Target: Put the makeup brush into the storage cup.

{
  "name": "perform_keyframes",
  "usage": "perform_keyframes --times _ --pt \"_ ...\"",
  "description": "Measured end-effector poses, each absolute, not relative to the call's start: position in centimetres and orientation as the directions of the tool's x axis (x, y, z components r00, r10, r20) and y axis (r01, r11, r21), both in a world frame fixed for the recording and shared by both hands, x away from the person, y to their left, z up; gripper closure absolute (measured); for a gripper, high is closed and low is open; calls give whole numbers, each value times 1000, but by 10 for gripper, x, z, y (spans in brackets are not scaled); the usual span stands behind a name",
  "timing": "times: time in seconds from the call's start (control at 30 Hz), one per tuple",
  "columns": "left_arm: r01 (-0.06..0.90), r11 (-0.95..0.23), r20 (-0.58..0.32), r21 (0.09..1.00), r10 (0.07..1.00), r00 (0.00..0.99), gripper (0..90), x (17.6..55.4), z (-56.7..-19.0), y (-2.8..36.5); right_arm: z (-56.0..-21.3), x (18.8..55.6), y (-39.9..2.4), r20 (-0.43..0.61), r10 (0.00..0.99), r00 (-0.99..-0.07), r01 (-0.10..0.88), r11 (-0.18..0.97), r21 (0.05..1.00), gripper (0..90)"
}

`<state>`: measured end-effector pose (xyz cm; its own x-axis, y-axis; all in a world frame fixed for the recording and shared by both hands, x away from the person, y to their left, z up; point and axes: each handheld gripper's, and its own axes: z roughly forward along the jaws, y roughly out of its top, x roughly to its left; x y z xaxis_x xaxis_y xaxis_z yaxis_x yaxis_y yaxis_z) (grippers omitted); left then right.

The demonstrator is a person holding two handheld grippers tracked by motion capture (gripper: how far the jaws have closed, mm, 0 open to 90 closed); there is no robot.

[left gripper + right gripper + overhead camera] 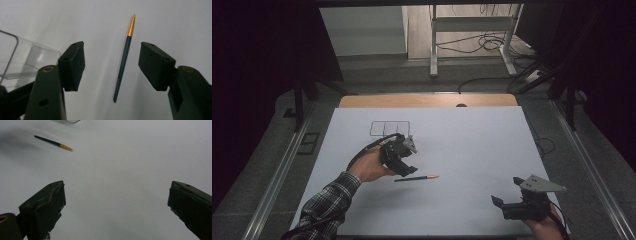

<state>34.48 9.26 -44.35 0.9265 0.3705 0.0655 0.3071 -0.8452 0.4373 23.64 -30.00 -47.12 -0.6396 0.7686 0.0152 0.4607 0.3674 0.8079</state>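
Table (472,150): we see a white top, mostly bare.
Tray (389,128): clear, toward the far left.
Left tongs (111,65): spread wide above the pen.
Right tongs (116,206): wide, holding nothing.
Pen (124,58): lying flat, mid-table.

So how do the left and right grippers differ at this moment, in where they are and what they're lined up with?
The left gripper hangs over the dark green pen with the gold tip, which lies between its open fingers in its own view; the right gripper sits near the white table's front right corner, far from the pen. The clear plastic tray lies near the left gripper, well away from the right. Both are open and empty.
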Motion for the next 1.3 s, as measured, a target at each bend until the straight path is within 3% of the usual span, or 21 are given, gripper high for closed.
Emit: perform_keyframes --times 0.8,1.3 --pt "271 -870 43 412 315 948 636 351 -461 58 -472 236 -300 22 764 -645 467 371 803 18" --pt "246 -891 34 382 280 959 675 353 -477 37 -473 237 -300 23 761 -648 468 374 801 21"
